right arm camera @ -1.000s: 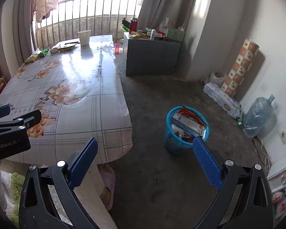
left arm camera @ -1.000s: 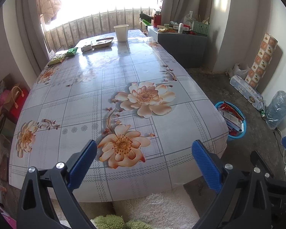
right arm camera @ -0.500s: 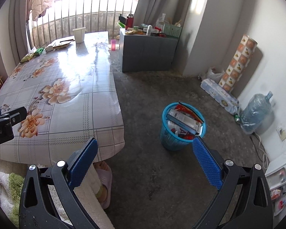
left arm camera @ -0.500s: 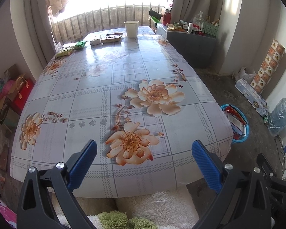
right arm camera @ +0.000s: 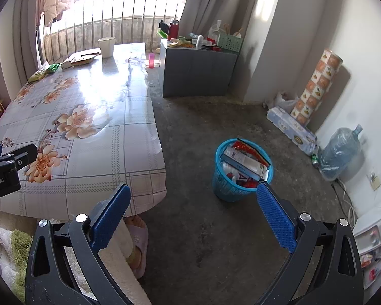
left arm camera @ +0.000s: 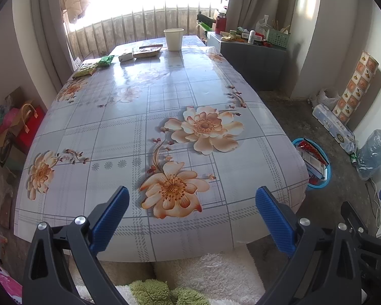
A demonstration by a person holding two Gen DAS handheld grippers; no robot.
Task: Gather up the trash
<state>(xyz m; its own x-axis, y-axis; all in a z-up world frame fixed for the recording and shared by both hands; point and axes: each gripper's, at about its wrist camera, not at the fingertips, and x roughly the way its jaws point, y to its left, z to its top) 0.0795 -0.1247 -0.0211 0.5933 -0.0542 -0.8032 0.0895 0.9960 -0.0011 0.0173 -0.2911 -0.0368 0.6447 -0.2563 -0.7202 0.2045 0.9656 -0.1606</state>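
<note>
Clearly, largest thing first
Table (left arm camera: 129, 132): long, its length running away from both grippers toward the barred window; glossy plastic cloth, grey checks and peach flowers, bare along the near end
Trash on the table: all at the far end, well apart from either gripper; a white paper cup (left arm camera: 174, 39), a flat brown packet (left arm camera: 147, 53), a small white box (left arm camera: 125, 56), green wrappers (left arm camera: 106, 61) and a yellowish packet (left arm camera: 85, 71) by the left edge
Bin (right arm camera: 242, 170): round blue mesh basket on the concrete floor right of the table, already crowded with cartons and red wrappers
Left gripper (left arm camera: 191, 218): spread wide, empty, over the near table edge; judged the nearer one to the trash
Right gripper (right arm camera: 191, 216): spread wide, empty, facing the floor with the bin just ahead
Next move: a long reach up the table
</note>
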